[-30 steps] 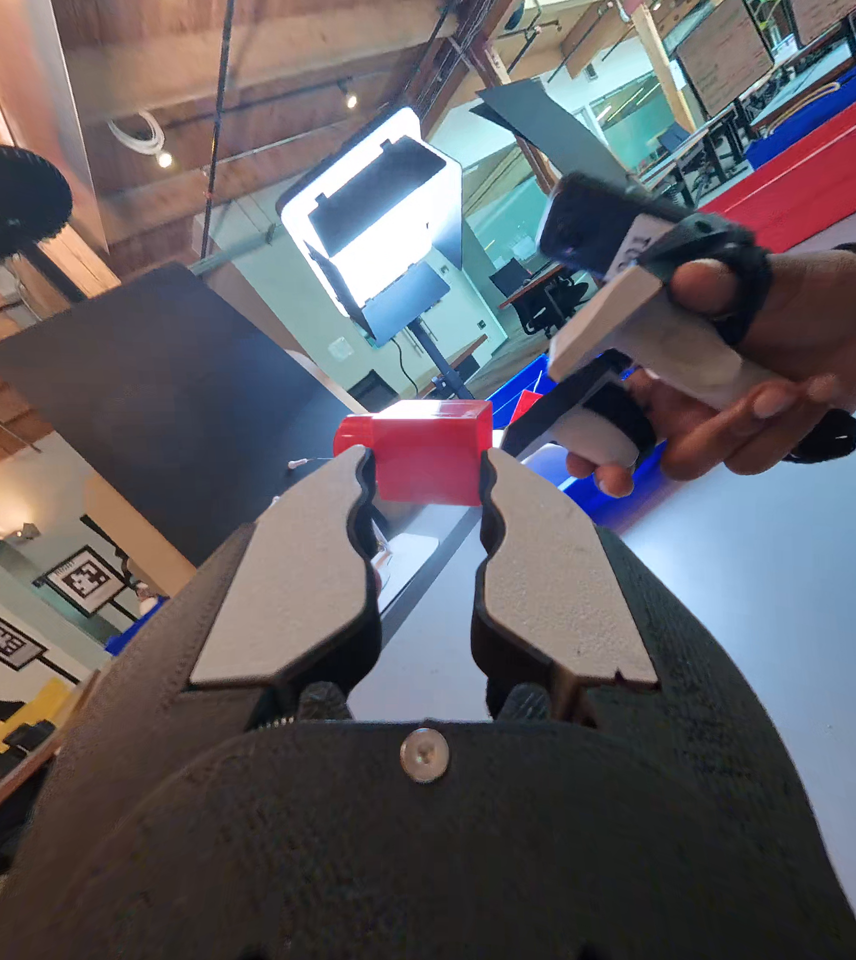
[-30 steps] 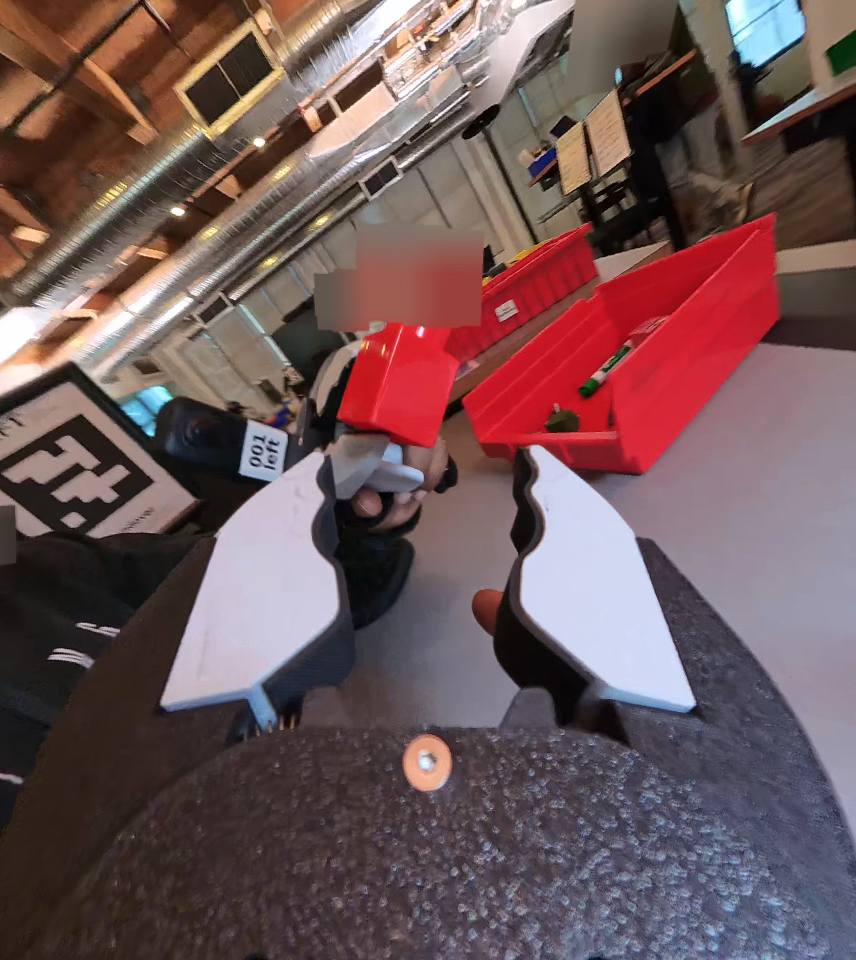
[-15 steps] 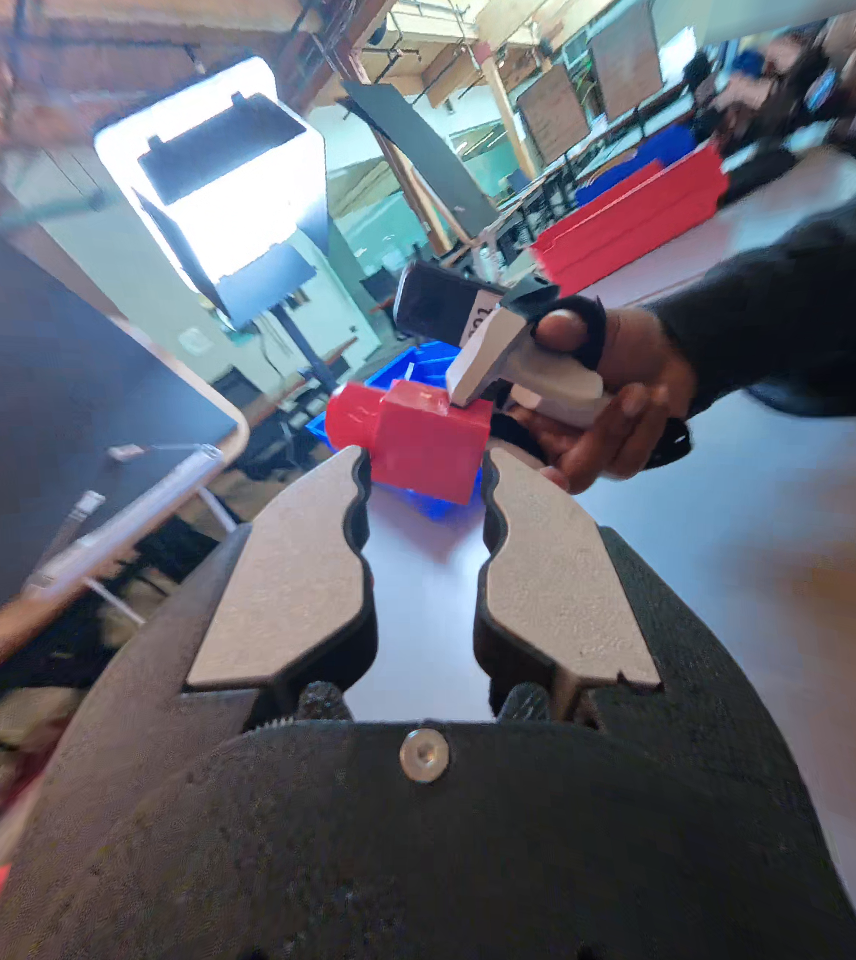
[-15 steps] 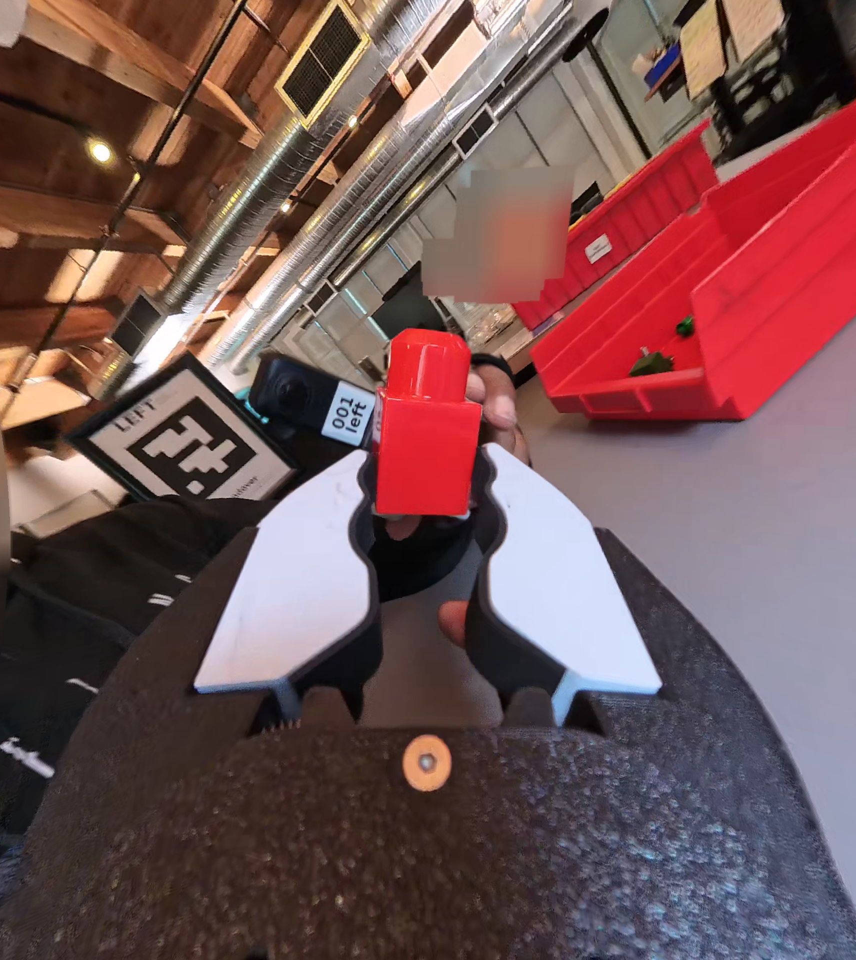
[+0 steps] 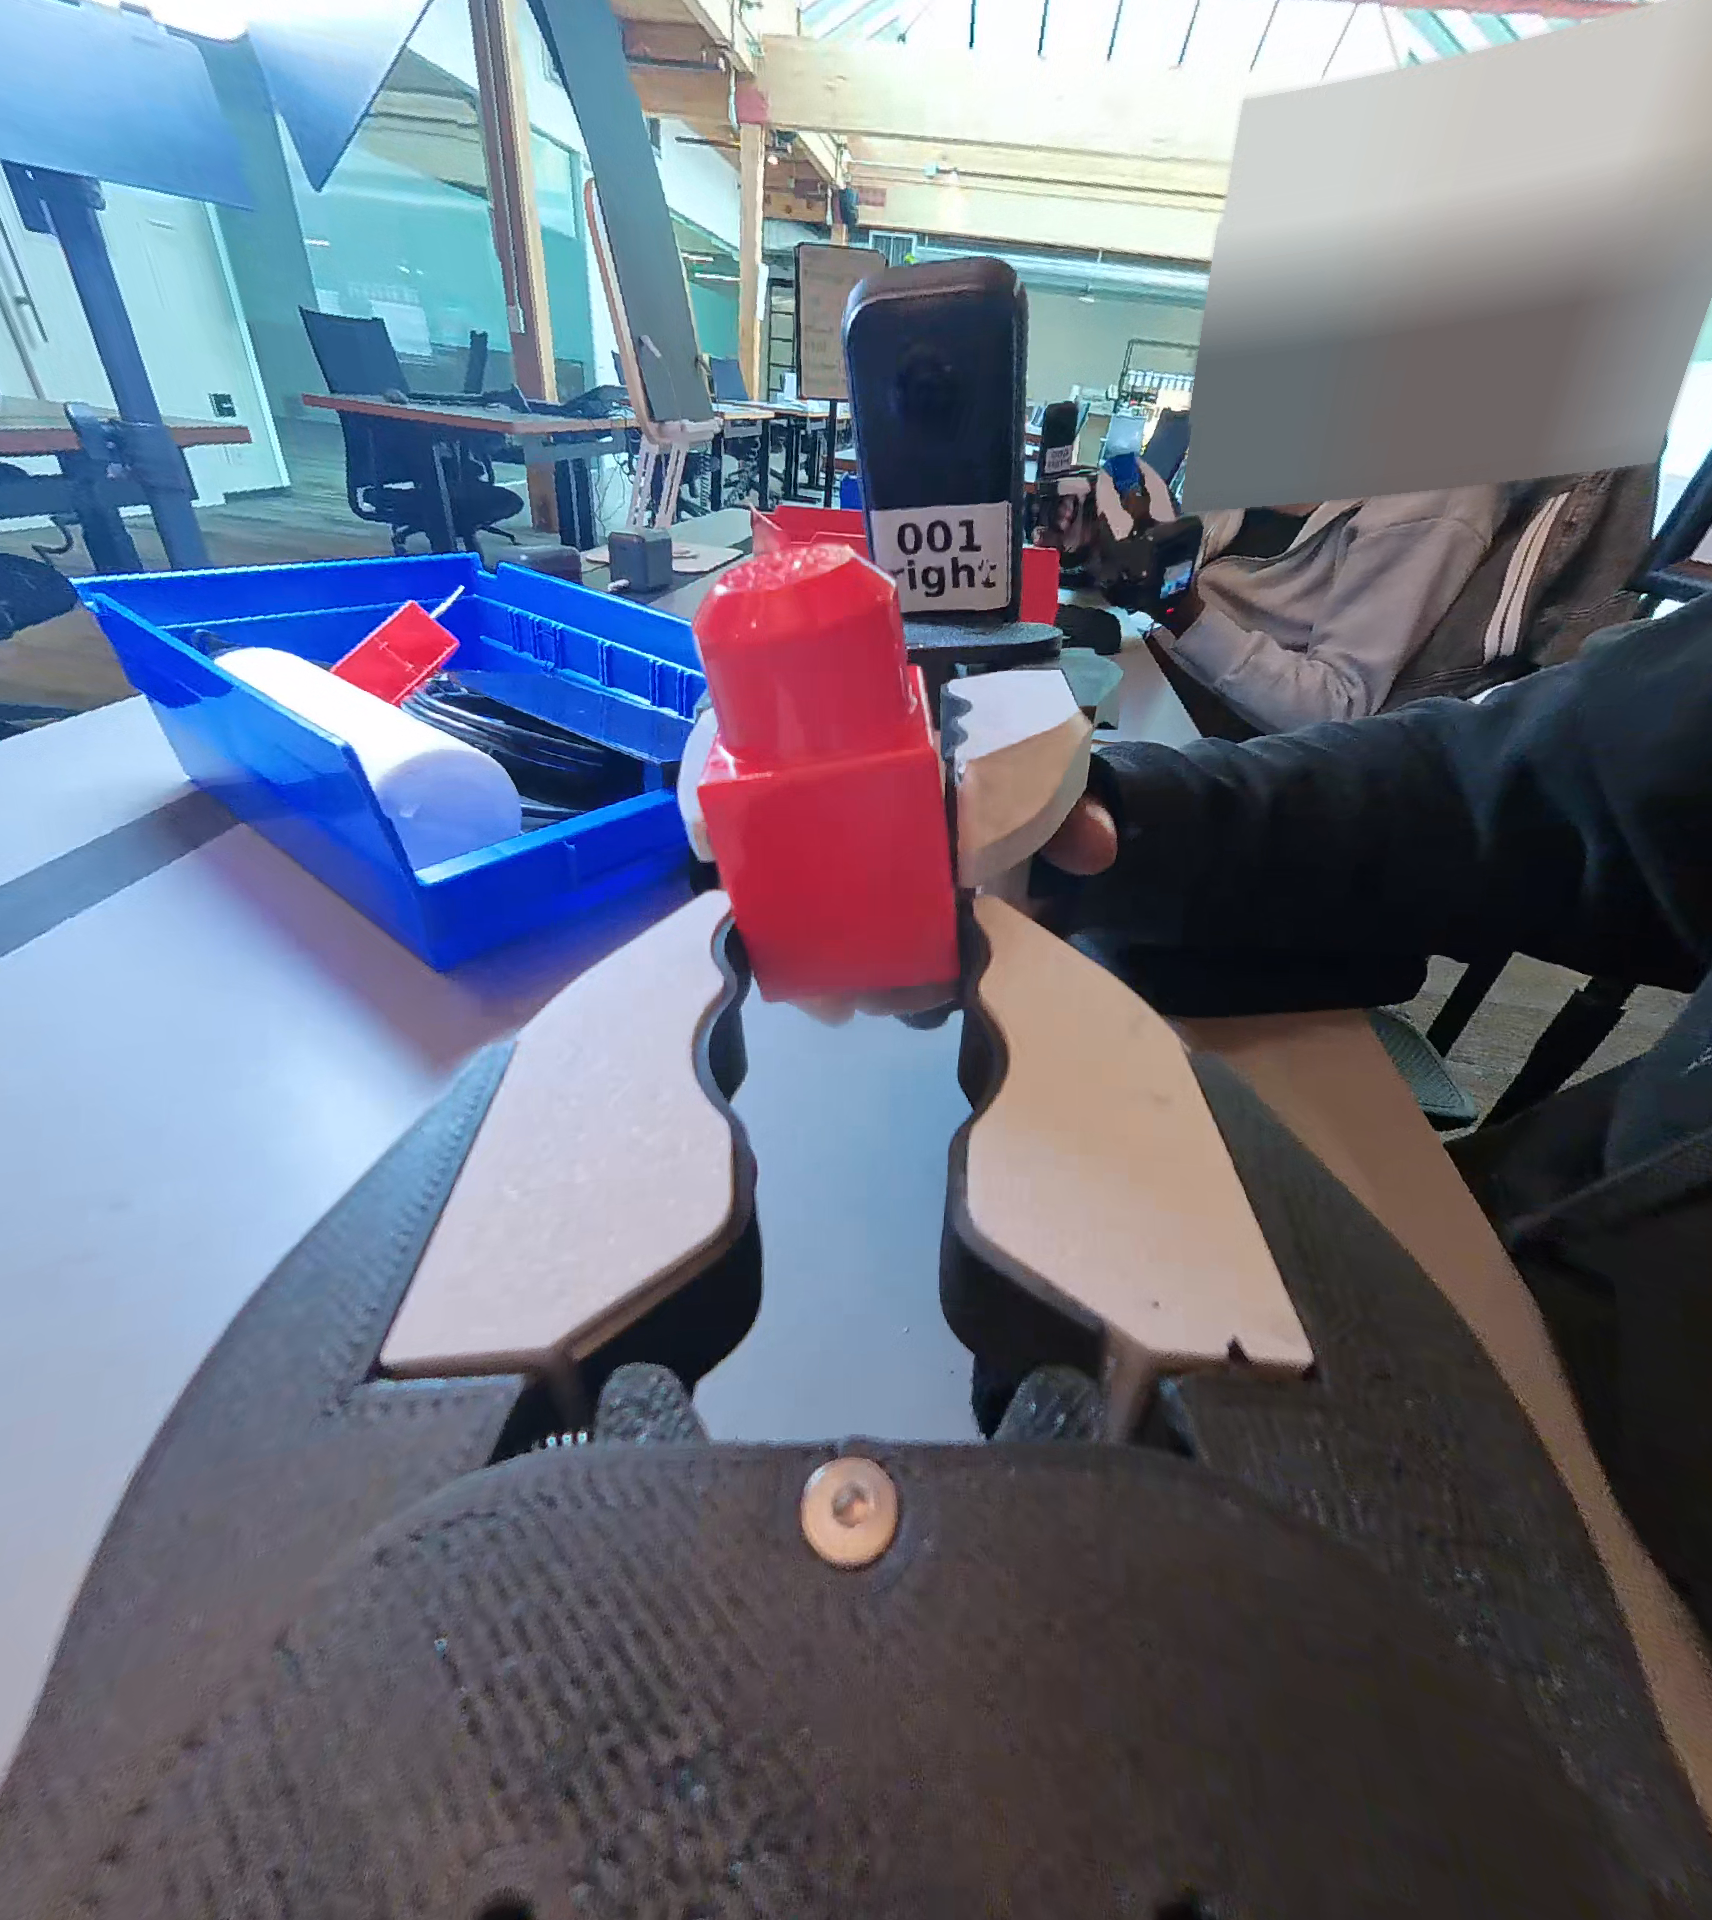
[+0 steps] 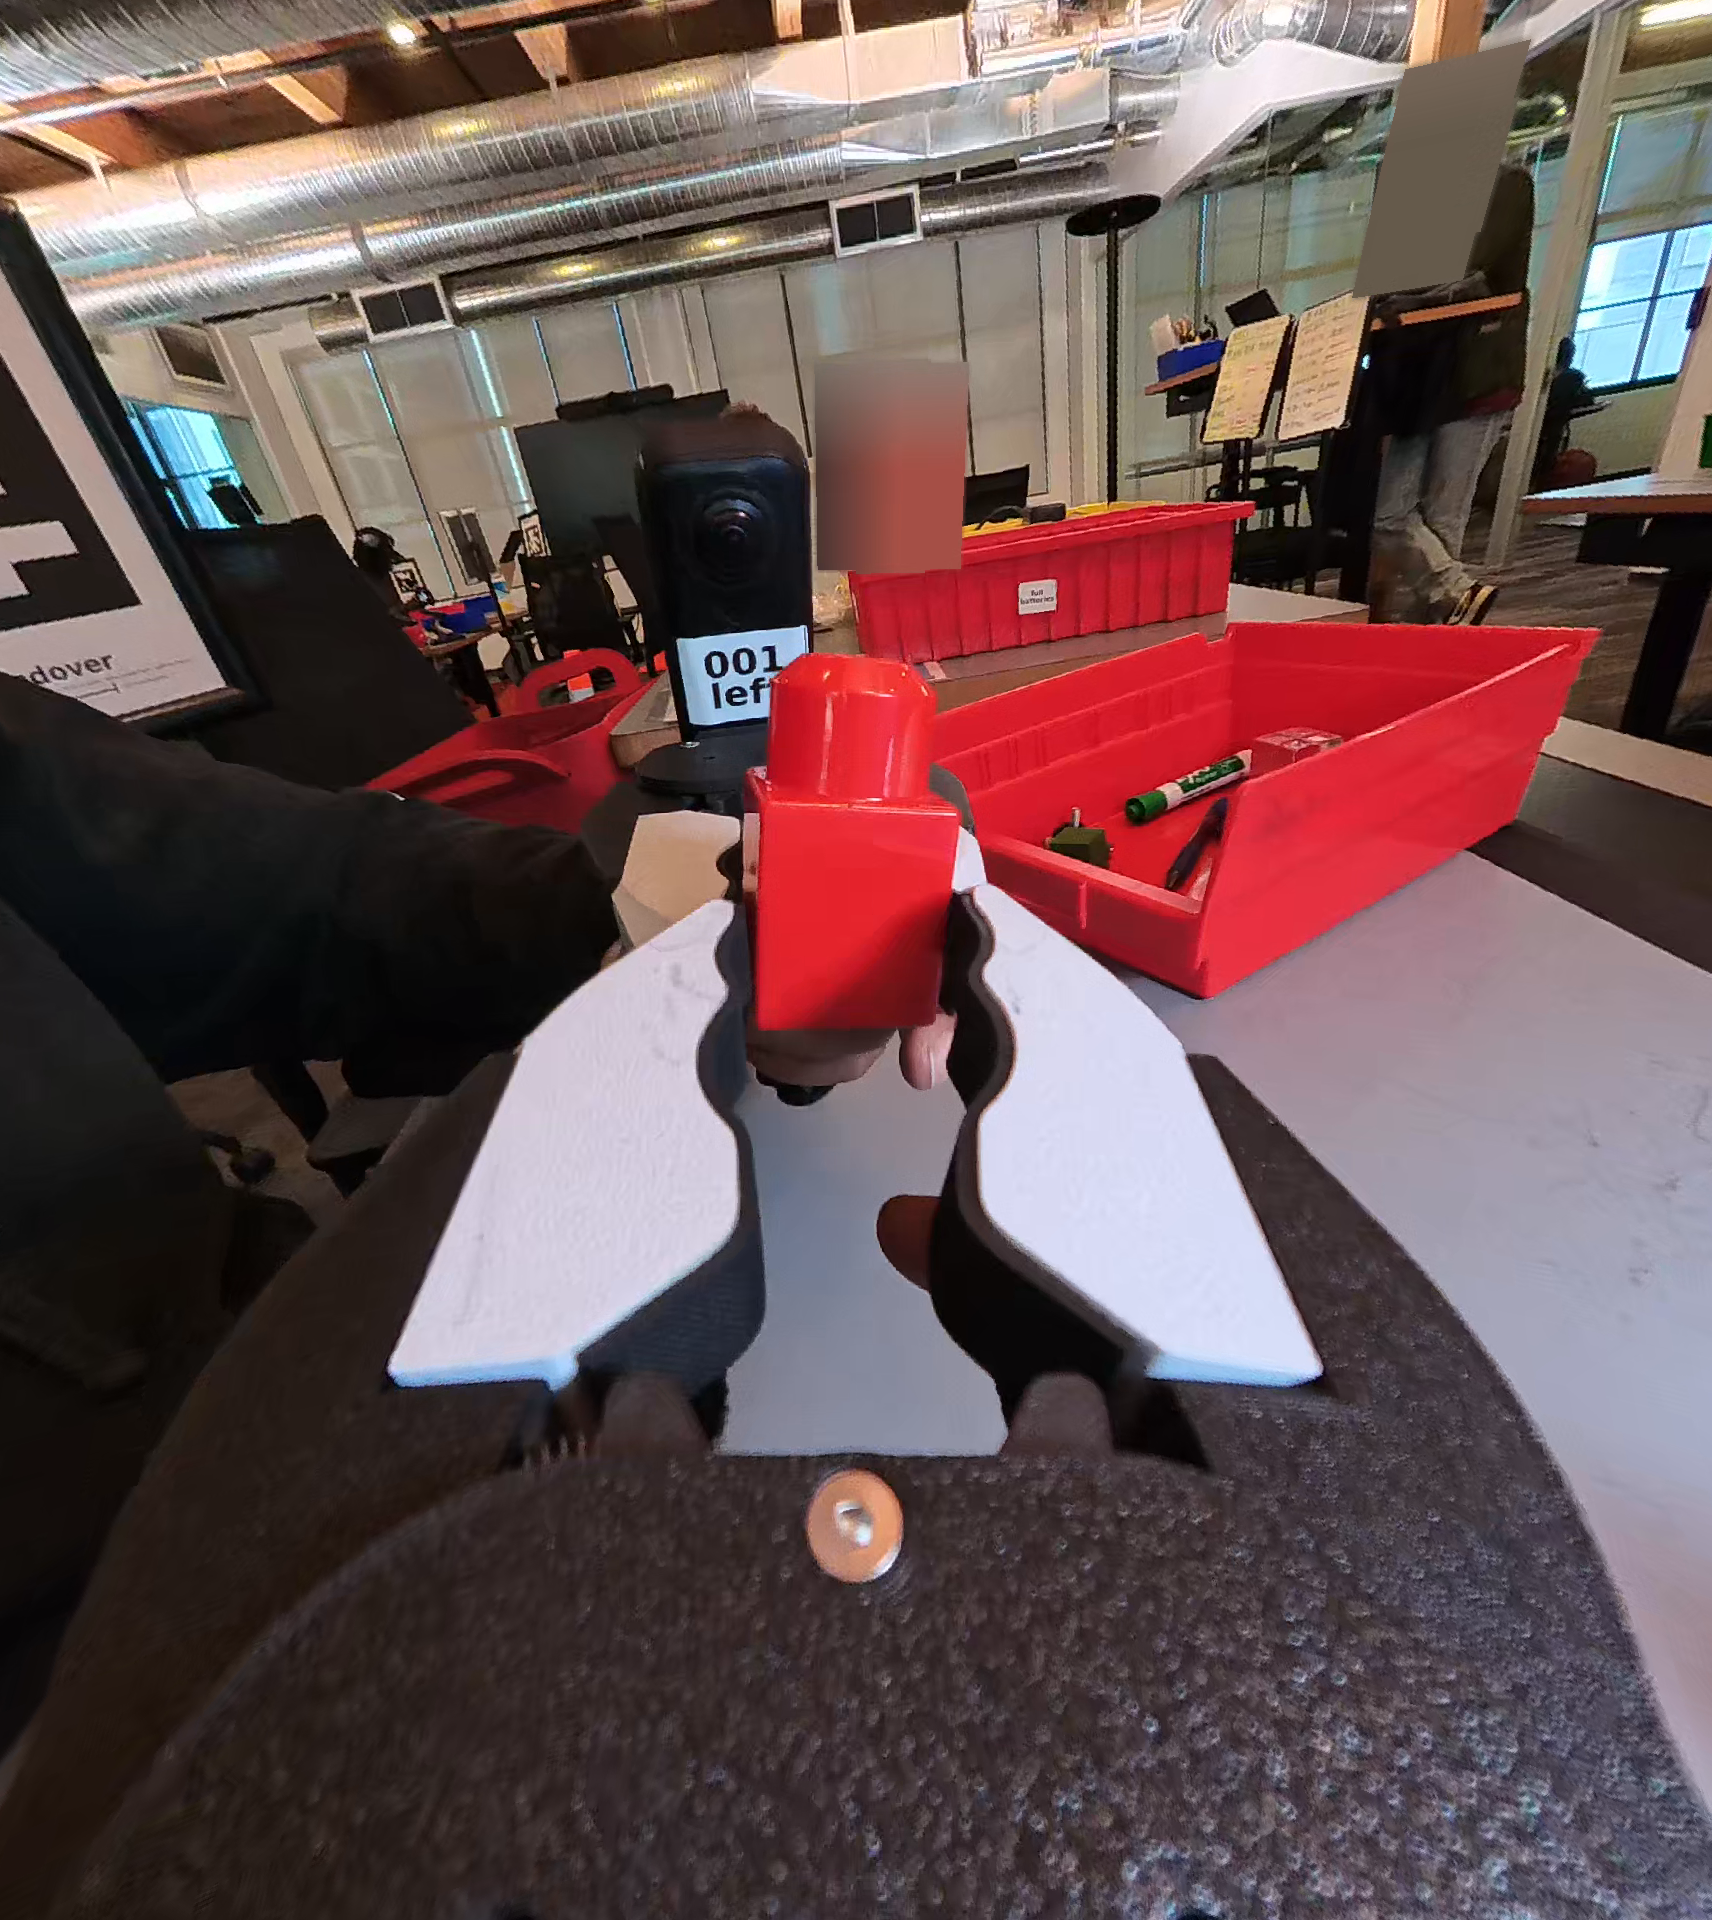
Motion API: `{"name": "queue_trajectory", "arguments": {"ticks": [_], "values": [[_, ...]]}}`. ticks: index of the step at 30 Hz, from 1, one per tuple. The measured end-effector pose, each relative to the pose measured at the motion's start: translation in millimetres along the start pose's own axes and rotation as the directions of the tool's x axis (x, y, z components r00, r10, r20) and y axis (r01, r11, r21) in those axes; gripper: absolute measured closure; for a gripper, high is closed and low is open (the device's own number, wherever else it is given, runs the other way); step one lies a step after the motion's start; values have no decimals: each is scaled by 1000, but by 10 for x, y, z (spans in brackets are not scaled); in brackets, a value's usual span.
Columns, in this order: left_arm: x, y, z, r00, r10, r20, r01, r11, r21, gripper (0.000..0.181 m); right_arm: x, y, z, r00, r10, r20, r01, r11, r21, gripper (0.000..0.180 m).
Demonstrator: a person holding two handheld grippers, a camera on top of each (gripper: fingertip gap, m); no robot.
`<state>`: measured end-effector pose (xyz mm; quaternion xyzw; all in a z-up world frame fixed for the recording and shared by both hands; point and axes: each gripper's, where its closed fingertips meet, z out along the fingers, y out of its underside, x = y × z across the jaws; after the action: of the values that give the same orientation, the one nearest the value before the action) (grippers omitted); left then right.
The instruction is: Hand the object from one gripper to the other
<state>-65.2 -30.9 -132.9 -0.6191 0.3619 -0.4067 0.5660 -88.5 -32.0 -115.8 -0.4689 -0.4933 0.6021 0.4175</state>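
A red toy block [image 5: 831, 852] with a round stud on top is held upright above the grey table [image 5: 104, 1143]. My left gripper [image 5: 847, 945] is shut on the block's lower sides. My right gripper [image 6: 847, 935] faces it from the opposite side and is shut on the same block [image 6: 847, 904]. In the left wrist view the right gripper's white fingers [image 5: 1018, 769] press the block from behind. In the right wrist view the left gripper's fingers [image 6: 665, 862] show behind the block. Both pairs of pads touch the block.
A blue bin [image 5: 540, 883] with a white roll [image 5: 364, 748] stands left of the left gripper. A red bin [image 6: 1351, 862] with a green marker [image 6: 1190, 779] stands right of the right gripper. The person's dark sleeves [image 5: 1403, 810] reach in from the side. The grippers are tip to tip, or close to it.
The right gripper came up to the block with its jaws wide and closed on it. The left gripper kept its hold and both swung level, so the block now stands upright.
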Motion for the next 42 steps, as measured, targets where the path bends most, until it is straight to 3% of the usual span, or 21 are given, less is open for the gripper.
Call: {"name": "queue_trajectory", "arguments": {"ticks": [13,17,21,31,37,42], "values": [[-20,70,-26,999,-15,-35,14,1000,-26,144,30,103,-8,1000,-6,0,6,1000,-25,144],[-34,177,-37,998,-11,-54,6,996,-89,144,34,144,-11,999,-39,-8,38,993,-109,127],[-5,274,-30,997,11,-76,-22,989,-146,144,24,265,-17,997,-73,-1,72,982,-174,143],[23,70,-28,998,55,-30,-57,997,-45,139,-14,114,1,1000,-15,9,15,1000,9,143],[7,165,-83,997,38,-74,-47,990,-130,144,-8,223,-14,999,-42,21,44,994,-104,143],[-2,388,-177,991,-1,-135,-40,954,-296,144,-17,351,-37,999,-5,52,17,975,-223,126]]}}
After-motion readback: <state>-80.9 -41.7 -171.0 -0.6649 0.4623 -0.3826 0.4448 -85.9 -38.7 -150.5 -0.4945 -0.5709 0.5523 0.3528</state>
